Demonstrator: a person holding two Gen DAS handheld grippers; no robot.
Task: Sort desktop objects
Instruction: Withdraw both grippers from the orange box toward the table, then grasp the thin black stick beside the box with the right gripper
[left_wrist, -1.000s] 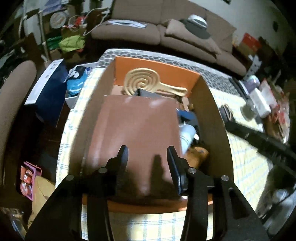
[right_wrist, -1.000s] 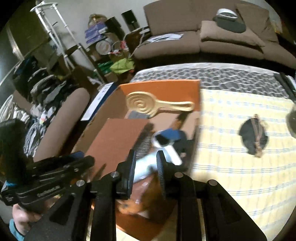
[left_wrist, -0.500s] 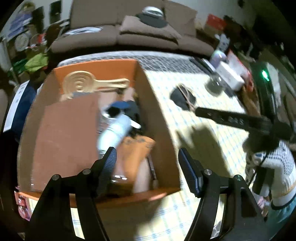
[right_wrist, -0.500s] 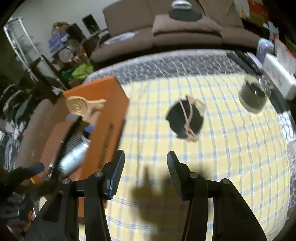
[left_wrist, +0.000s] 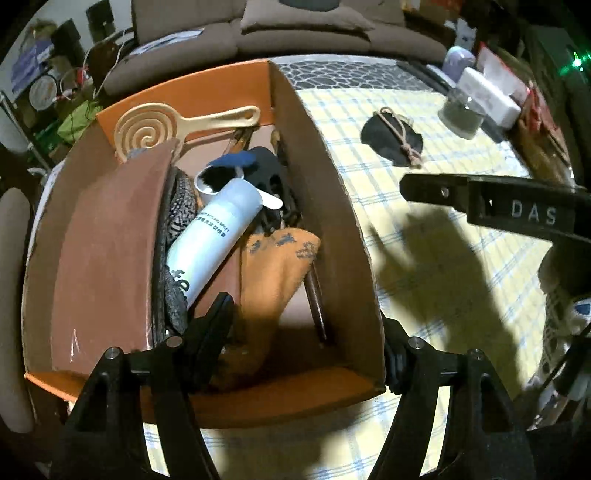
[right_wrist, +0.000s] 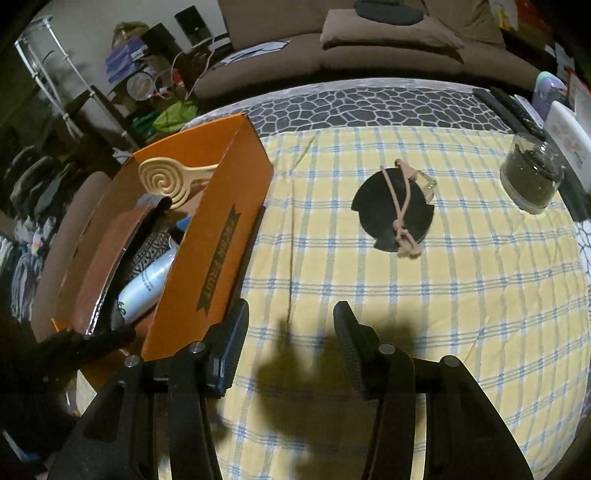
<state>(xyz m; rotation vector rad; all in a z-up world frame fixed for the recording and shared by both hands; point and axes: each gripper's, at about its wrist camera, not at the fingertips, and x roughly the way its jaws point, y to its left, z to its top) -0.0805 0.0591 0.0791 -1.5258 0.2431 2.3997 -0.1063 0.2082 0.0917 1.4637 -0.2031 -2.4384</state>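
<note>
While most of the desk items already lie packed in the orange box (left_wrist: 325, 206), one flat piece remains out: a black disc (right_wrist: 393, 210) with a pinkish cord (right_wrist: 402, 206) knotted across it, lying on the checked cloth (right_wrist: 461, 314) well apart from the box and, in my judgement, next in line for sorting.

The box stands at the cloth's left edge, as the right wrist view shows it. Inside, a brown board (left_wrist: 107, 251) leans against the left wall, which leaves the rest of the floor free for loose items. A pale spray bottle (left_wrist: 214, 236) lies slanted against a patterned cloth item just beside the board; an orange fabric piece (left_wrist: 277, 273) is slumped at the near end, and a cream spiral paddle (left_wrist: 147, 133) rests against the far wall.

The left gripper (left_wrist: 306, 332) hangs over the near end of the box. Its jaws stand wide apart, having just been opening, with nothing between them; one finger sits above the contents, the other outside the right wall. The right gripper (right_wrist: 291, 347) is over bare cloth beside the box, jaws likewise parted after opening, empty, and pointed broadly toward the disc.

A glass jar (right_wrist: 532, 181) of dark material stands near the far right edge, apart from the disc. A sofa lies beyond the table.
</note>
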